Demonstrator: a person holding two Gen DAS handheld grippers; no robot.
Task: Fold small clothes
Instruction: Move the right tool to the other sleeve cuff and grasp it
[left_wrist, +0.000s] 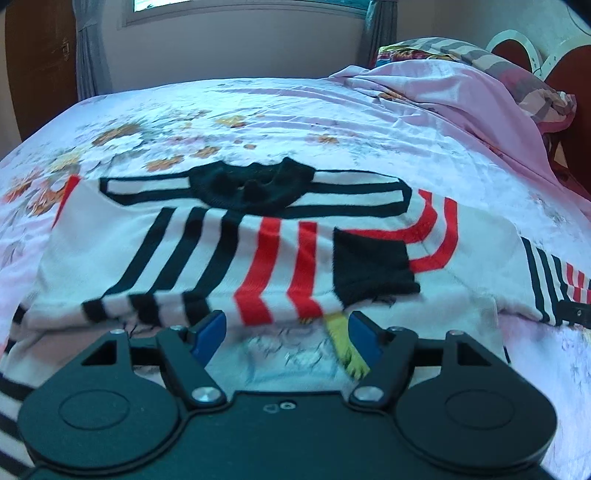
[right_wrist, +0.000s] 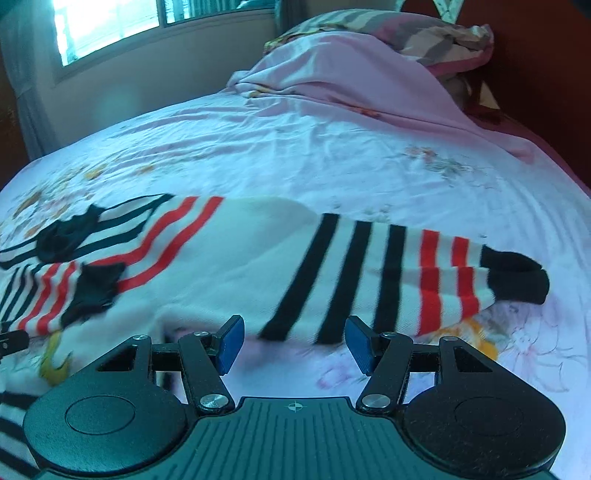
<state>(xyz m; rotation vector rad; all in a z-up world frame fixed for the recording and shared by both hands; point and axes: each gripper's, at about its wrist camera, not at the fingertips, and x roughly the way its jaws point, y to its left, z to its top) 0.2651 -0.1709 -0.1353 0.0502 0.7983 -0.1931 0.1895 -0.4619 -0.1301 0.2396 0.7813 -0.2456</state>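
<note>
A small white sweater with black and red stripes and a black collar lies on the bed. One sleeve with a black cuff is folded across its body. My left gripper is open, just in front of that folded sleeve's near edge, holding nothing. In the right wrist view the other sleeve stretches out to the right and ends in a black cuff. My right gripper is open and empty, at the near edge of this sleeve.
The bed has a pale floral sheet. A pink blanket and a striped pillow are heaped at the far right. A wall with a window lies beyond the bed.
</note>
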